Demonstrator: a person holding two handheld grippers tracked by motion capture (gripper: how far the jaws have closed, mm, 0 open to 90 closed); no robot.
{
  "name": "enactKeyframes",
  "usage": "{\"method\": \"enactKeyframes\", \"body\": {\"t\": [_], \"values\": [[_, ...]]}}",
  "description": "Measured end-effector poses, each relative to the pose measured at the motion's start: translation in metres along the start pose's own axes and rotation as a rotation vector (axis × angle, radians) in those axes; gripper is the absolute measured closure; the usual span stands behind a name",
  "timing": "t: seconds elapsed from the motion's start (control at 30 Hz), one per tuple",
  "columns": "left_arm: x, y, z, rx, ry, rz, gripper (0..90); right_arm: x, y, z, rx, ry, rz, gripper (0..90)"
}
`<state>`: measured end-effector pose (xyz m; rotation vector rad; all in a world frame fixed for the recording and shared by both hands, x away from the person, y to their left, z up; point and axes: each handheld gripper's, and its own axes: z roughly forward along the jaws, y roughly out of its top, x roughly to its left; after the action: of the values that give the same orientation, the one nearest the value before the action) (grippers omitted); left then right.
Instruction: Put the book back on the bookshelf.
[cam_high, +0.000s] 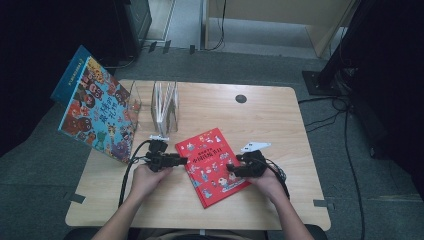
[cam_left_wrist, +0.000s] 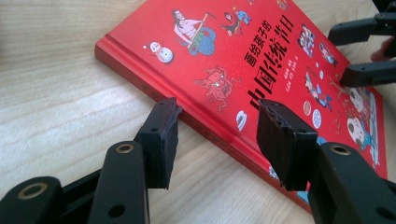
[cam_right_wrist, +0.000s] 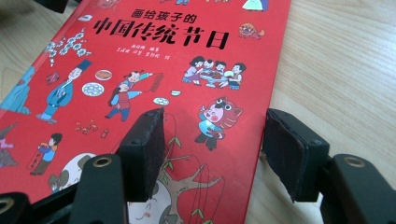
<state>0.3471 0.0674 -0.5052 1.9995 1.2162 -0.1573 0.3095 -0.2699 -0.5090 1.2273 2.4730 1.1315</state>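
Red picture book (cam_high: 214, 165) lying flat and closed on the wooden table (cam_high: 280, 115), near the front edge, cover up and turned at a slant. Left claw (cam_high: 184, 160) brought to the spine side, jaws spread and bare, straddling the spine edge in the left claw view (cam_left_wrist: 215, 135) with nothing pinched. Right claw (cam_high: 231, 169) set at the opposite long edge, likewise unclenched, one pad over the cover and the other just off it above bare wood in the right claw view (cam_right_wrist: 210, 149). Neither pad seen pressing on the book. Farther back, a clear upright stand (cam_high: 165, 102) with thin volumes inside, and a larger blue picture book (cam_high: 97, 107) propped at a tilt off the left rear corner.

Judged as the approach step of a two-handed pick-up: both claws lined up on opposite edges, no grip made yet. Next move likely to call for lowering one jaw of each claw under an edge, hard with the cover flush on the wood, then squeezing evenly on both sides before any lift, lest the book pivot or slide away.
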Motion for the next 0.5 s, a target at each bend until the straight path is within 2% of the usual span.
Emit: {"method": "enactKeyframes", "body": {"t": [0.5], "values": [[0.002, 0.013, 0.01, 0.007, -0.021, 0.006, 48.1, 0.009, -0.01, -0.009, 0.007, -0.024, 0.03, 38.9]]}}
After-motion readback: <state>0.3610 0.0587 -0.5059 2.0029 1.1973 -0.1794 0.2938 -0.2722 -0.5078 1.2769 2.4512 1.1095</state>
